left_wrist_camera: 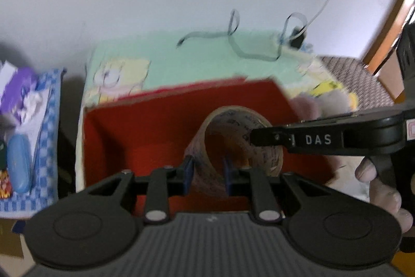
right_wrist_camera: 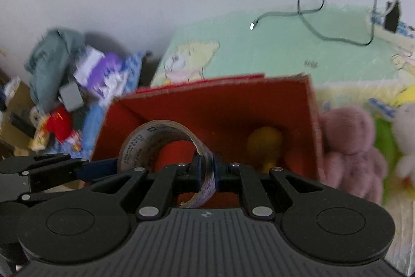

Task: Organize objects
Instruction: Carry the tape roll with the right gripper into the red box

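Observation:
A roll of printed packing tape (left_wrist_camera: pixel 233 144) hangs over the open red cardboard box (left_wrist_camera: pixel 160 129). My left gripper (left_wrist_camera: pixel 206 173) is shut on the roll's near wall. My right gripper (right_wrist_camera: pixel 206 170) is shut on the same tape roll (right_wrist_camera: pixel 166 144) at its right wall; its black arm reaches in from the right in the left wrist view (left_wrist_camera: pixel 324 139). The red box (right_wrist_camera: pixel 215 111) holds a yellow rounded object (right_wrist_camera: pixel 264 144) at its bottom and a red rounded one (right_wrist_camera: pixel 176 155) seen through the roll.
The box stands on a mint green printed mat (left_wrist_camera: pixel 207 56) with a grey cable (right_wrist_camera: pixel 324 22) lying across it. A pink plush toy (right_wrist_camera: pixel 350 147) and a white one (right_wrist_camera: pixel 407 137) lie right of the box. A cluttered blue checked cloth (left_wrist_camera: pixel 46 121) with a blue case (left_wrist_camera: pixel 18 168) lies to the left.

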Tool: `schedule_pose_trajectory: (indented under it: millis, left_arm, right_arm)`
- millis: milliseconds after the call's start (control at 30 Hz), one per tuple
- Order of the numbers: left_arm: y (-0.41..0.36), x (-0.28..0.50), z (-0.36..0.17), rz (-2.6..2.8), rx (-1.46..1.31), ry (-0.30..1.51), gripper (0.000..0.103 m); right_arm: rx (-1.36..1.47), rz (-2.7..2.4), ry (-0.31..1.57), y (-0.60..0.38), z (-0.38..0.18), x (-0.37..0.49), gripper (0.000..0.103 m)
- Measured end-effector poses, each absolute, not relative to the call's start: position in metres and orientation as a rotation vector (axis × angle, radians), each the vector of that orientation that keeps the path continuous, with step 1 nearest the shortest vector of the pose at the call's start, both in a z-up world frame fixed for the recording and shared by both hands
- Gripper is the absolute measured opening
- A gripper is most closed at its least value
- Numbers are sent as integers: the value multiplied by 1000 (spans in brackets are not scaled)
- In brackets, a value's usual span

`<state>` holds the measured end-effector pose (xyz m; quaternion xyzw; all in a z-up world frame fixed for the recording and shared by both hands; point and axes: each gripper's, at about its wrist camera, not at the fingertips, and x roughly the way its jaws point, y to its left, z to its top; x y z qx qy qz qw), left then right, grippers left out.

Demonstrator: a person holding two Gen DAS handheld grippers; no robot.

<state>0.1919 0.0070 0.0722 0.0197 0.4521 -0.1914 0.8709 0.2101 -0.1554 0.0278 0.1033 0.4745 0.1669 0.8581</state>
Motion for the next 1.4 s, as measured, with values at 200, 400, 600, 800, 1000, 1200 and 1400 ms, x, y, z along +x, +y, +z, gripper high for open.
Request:
schedule_pose_trajectory:
  millis: [200, 400, 600, 800, 1000, 1200, 1400]
  left_arm:
    - [-1, 226, 28, -350, 95, 1096, 18]
    - [-10, 246, 0, -370, 133, 1185, 18]
    - [-25, 263, -15, -391, 144, 1248, 18]
    - [-41, 269, -20, -385, 189, 1262, 20]
    - [-40, 267, -22, -390, 165, 1263, 22]
    - [-30, 275, -25, -392, 66, 1284, 23]
    - [-26, 267, -17, -369, 78, 1192, 23]
  right_arm:
    - [179, 321, 1147, -139, -14, 242, 10]
    - [107, 299, 1205, -138, -30, 255, 10]
    - [96, 268, 1231, -152, -44, 266, 9]
    - [31, 233, 1206, -152, -45, 266, 9]
    - [15, 209, 1196, -151, -47, 271, 9]
    - [74, 205, 1105, -162, -37, 263, 12]
    - [187, 223, 1054, -178, -26, 254, 19]
